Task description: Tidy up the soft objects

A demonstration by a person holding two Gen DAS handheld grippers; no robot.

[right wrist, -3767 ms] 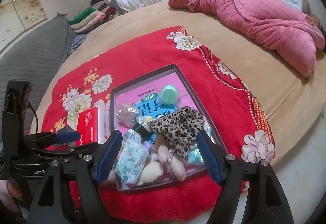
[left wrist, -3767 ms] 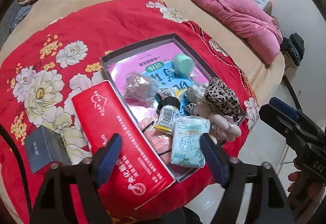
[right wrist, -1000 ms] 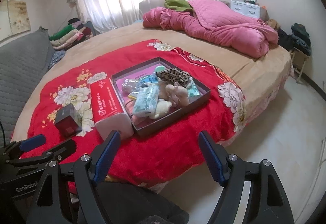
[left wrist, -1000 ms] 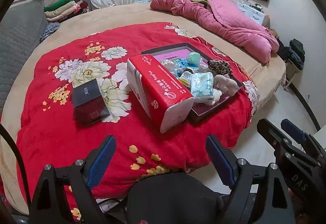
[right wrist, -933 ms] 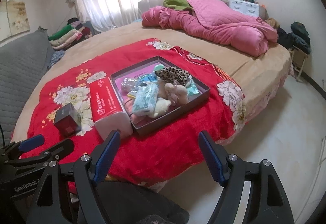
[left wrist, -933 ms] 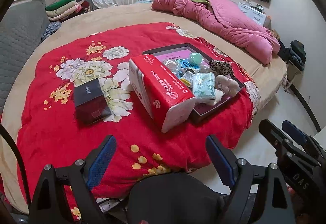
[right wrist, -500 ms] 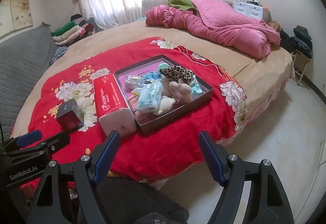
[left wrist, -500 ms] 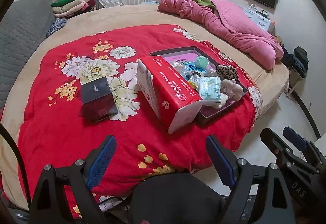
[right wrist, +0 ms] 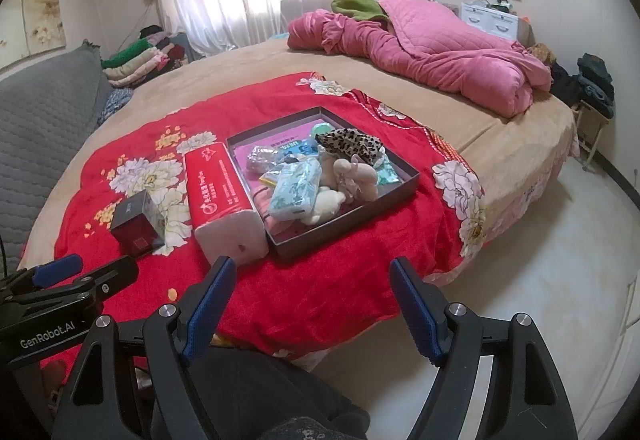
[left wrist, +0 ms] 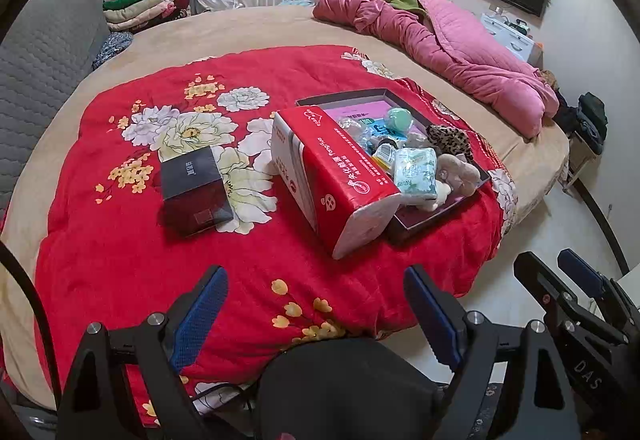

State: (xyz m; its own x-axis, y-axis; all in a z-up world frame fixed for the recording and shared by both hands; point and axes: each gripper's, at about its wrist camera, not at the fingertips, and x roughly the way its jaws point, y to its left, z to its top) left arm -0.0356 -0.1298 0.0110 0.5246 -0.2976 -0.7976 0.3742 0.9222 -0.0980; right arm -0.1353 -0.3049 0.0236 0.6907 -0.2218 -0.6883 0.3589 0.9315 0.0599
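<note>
A dark shallow box [left wrist: 436,216] [right wrist: 404,166] lies on the red flowered blanket [left wrist: 120,240] [right wrist: 320,280]. It holds soft things: a leopard-print scrunchie [left wrist: 448,138] [right wrist: 352,144], a plush toy [left wrist: 456,170] [right wrist: 354,176], a pale green tissue pack [left wrist: 414,168] [right wrist: 296,188] and a mint ball [left wrist: 398,118]. A red tissue package [left wrist: 332,168] [right wrist: 218,188] leans against the box's left side. My left gripper [left wrist: 316,308] and right gripper [right wrist: 312,304] are both open and empty, held back from the bed's near edge.
A dark red cube box [left wrist: 194,188] [right wrist: 138,226] sits left of the package. A pink quilt [left wrist: 440,44] [right wrist: 420,56] lies at the far side of the round bed. Folded clothes [left wrist: 140,8] are stacked at the back left. White floor [right wrist: 540,280] lies to the right.
Both grippers have pulled back and up from over the box to beyond the bed's edge. They stay open and empty. The objects on the blanket have not moved.
</note>
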